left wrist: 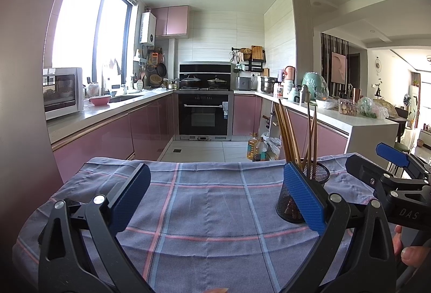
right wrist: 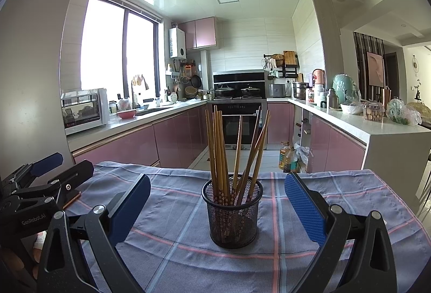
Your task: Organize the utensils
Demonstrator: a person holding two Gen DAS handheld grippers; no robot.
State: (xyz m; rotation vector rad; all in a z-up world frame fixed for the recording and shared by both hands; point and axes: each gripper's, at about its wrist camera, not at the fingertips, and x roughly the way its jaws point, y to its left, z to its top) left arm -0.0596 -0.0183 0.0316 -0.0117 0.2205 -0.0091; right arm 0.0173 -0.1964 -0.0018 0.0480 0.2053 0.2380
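A black mesh cup (right wrist: 232, 215) stands upright on the checked cloth (right wrist: 175, 260), holding several wooden chopsticks (right wrist: 219, 147) that lean apart. My right gripper (right wrist: 217, 206) is open, its blue pads wide on either side of the cup and a little nearer the camera. In the left wrist view the same mesh cup (left wrist: 296, 201) sits partly behind the right pad, with the chopsticks (left wrist: 289, 136) rising from it. My left gripper (left wrist: 216, 198) is open over bare cloth (left wrist: 204, 212), with nothing between its fingers. The other gripper shows at the edge of each view.
The cloth covers a small table with its far edge (left wrist: 188, 161) dropping to the kitchen floor. Pink cabinets, a white microwave (right wrist: 83, 110), an oven (left wrist: 204, 115), oil bottles (right wrist: 288, 155) on the floor and a crowded counter (right wrist: 363, 115) lie beyond. A hand (left wrist: 409, 252) holds the right gripper's handle.
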